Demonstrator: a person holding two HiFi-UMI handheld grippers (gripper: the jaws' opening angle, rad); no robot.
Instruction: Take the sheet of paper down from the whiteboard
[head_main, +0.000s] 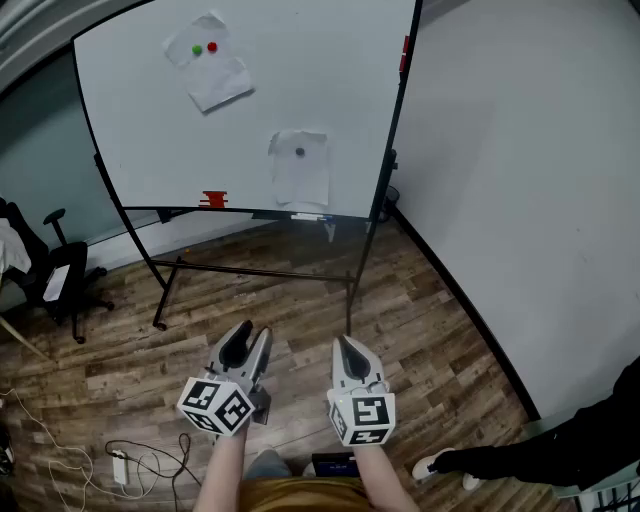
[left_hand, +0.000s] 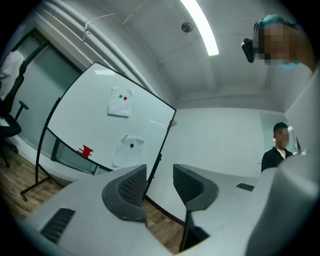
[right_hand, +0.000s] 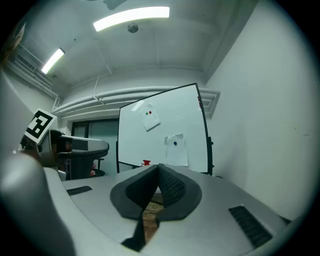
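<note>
Ahead of me, on the wheeled whiteboard (head_main: 130, 120), two sheets hang. The upper sheet of paper (head_main: 212, 70) is tilted and sits under a green magnet (head_main: 197, 49) and a red magnet (head_main: 211, 46). The lower sheet of paper (head_main: 300, 175), near the board's right edge, sits under one dark magnet (head_main: 300, 152). A small red object (head_main: 214, 199) rests on the tray. My left tongs (head_main: 250, 342) stand wide with nothing between them; my right tongs (head_main: 346, 348) are pinched together, empty. Both are well apart from the board, over the wood floor (head_main: 300, 310). The only print I can make out is the black-and-white square markers on the cubes.

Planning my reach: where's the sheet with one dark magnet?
Head view: the sheet hangs low on the right of the whiteboard, right of the red item.
</note>
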